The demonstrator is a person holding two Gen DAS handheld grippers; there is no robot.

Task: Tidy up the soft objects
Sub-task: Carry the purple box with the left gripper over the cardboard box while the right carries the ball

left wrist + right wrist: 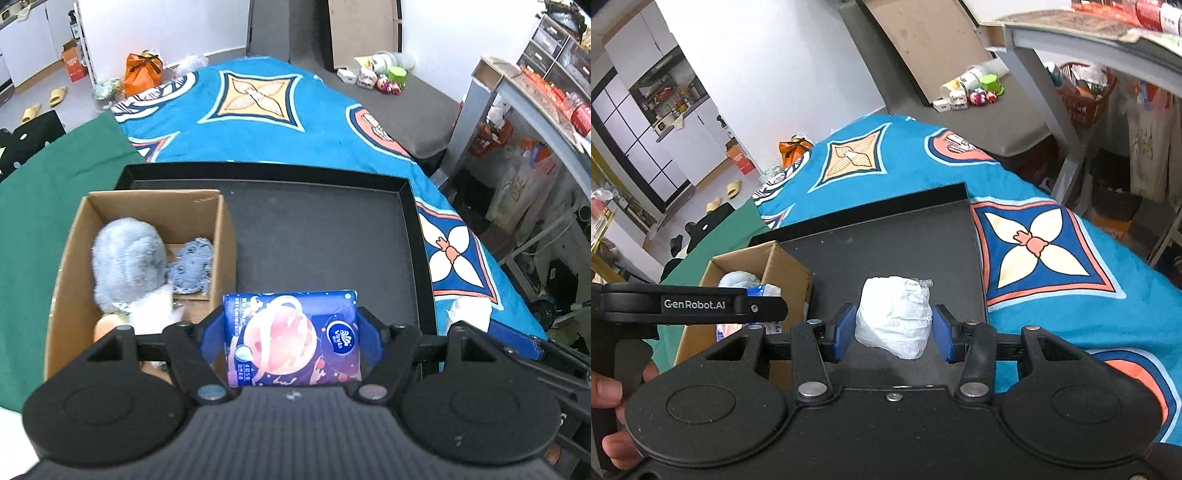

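So the left gripper (291,332) has its jaws pinching a blue tissue pack (291,338) with a pink planet print, held up over the near edge of the black tray (410,206), just right of the cardboard box (221,236) where a grey plush toy (127,262) and a bluish knitted cloth (192,267) already sit. The right gripper (892,330) is clamped on a crumpled white bundle (894,315), also above the tray. Everything sits on a blue patterned blanket (288,125).
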